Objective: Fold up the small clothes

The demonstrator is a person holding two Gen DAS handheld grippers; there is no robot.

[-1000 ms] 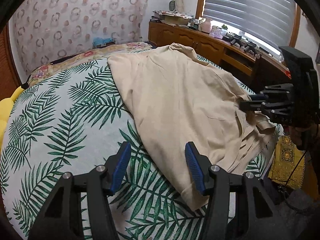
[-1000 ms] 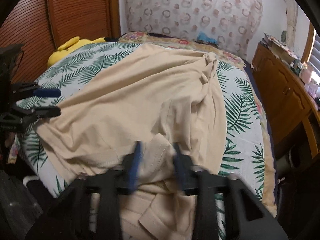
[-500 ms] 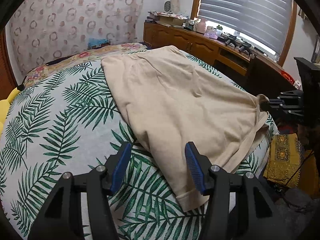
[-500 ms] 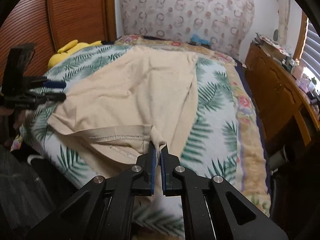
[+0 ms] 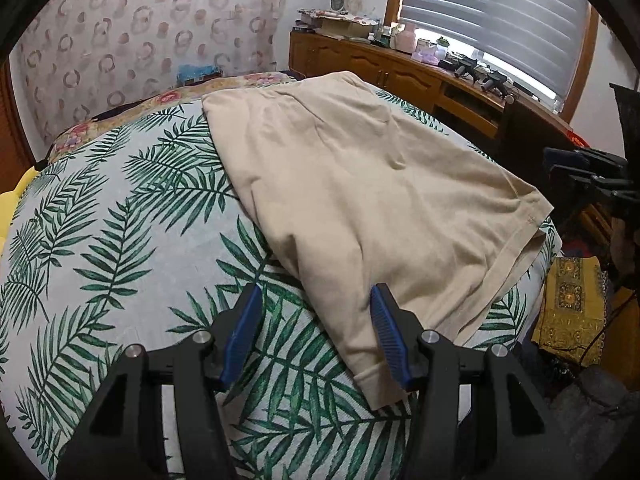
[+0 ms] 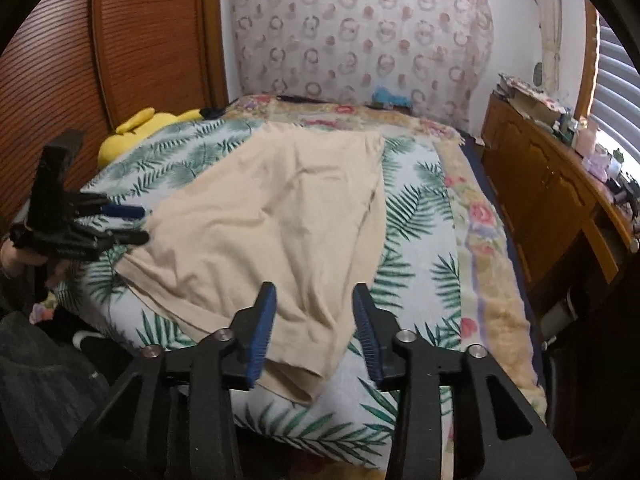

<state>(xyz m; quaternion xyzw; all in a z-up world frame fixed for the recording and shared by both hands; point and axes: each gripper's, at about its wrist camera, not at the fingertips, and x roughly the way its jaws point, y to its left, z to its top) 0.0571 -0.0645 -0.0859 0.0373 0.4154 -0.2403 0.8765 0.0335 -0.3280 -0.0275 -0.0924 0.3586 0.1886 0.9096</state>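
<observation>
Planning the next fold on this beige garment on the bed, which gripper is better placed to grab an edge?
Probably the left gripper: open, with the beige garment's cuffed corner by its fingers. The right gripper is only now opening over the hem.

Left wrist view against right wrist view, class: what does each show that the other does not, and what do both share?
Only the left wrist view shows the yellow patterned cloth beside the bed. Only the right wrist view shows the yellow plush toy and the ribbed wooden panel. Both show the beige garment on the palm-leaf bedspread, the wooden cabinet and the window blinds.
</observation>
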